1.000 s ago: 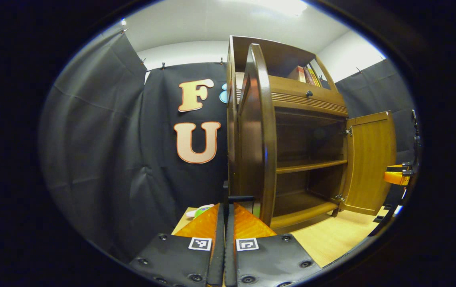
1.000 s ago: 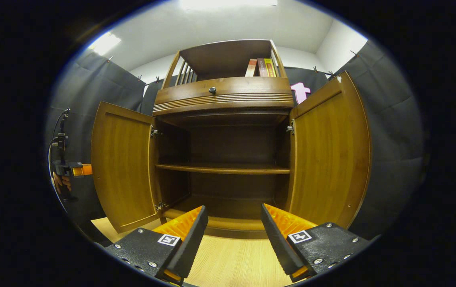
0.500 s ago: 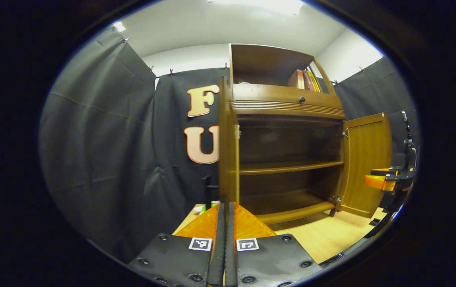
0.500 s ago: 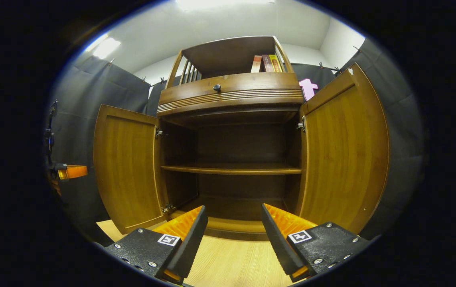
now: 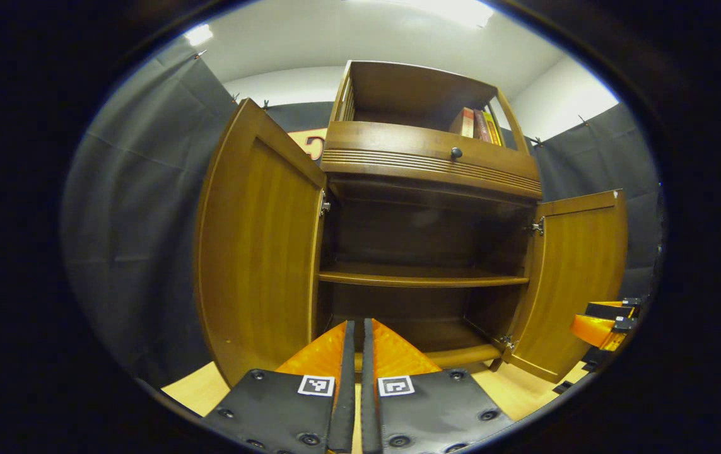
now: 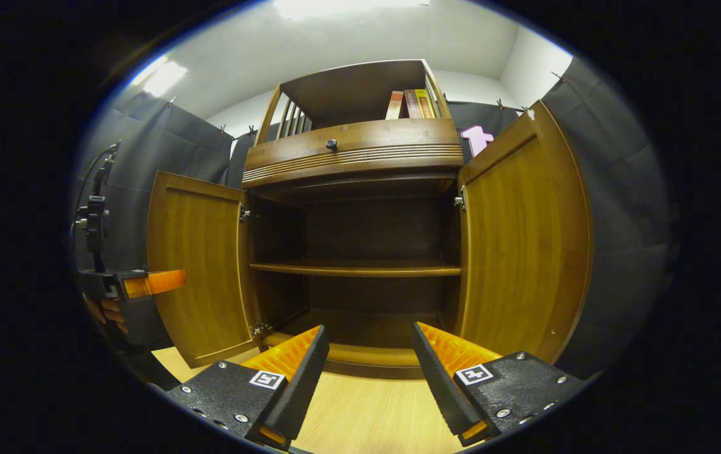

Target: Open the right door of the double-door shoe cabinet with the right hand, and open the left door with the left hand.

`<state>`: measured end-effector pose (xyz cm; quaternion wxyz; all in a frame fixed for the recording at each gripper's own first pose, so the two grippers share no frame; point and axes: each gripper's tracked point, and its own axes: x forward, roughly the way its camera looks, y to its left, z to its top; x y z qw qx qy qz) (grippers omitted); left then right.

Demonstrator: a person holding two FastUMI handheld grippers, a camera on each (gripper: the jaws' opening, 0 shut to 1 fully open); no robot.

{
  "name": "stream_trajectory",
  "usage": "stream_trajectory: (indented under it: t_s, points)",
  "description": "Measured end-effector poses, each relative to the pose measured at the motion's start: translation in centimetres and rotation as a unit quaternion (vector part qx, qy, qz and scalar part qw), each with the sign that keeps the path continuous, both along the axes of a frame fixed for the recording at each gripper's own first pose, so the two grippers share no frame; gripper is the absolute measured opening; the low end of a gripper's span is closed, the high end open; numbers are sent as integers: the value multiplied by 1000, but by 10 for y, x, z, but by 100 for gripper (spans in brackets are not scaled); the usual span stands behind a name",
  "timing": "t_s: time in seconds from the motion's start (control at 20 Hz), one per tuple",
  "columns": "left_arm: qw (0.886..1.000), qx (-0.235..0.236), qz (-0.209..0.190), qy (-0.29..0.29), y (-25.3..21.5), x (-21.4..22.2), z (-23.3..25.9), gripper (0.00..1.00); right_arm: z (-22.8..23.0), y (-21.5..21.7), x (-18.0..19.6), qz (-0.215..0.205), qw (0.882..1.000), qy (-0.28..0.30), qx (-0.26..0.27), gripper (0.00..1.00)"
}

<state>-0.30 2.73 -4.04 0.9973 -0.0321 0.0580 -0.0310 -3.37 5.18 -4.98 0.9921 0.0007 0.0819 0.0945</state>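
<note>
Black-curtained booth: centre frame, the shoe cabinet [image 6: 360, 189] has left door [image 6: 199, 271] and right door [image 6: 524, 239] swung wide (task seemingly done). Left gripper [image 5: 355, 343] has fingers pressed together on nothing; right gripper [image 6: 369, 353] gapes empty.

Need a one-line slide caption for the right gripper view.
Open right claw faces the cabinet, left door and right door swung wide, shelf bare.
</note>
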Motion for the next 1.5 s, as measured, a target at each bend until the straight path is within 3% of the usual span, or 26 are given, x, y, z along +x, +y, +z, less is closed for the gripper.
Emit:
stream_trajectory:
  t_s: [0.05,0.1,0.25,0.55,1.5]
  points:
    - [1000,0,8,-1,-4,2,-6,13,-2,-2,-2,2,1000,2,-2,83]
    - [1000,3,17,-5,-8,3,-9,14,-3,-6,-3,2,1000,5,-3,83]
    - [999,20,26,-24,-19,5,-10,49,-6,-19,-5,-1,1000,8,-3,84]
    - [999,26,11,-30,-46,8,-12,100,-10,-34,-7,-7,1000,13,6,83]
    - [996,63,14,-57,-51,-6,8,96,-11,-45,-16,-11,1000,12,8,83]
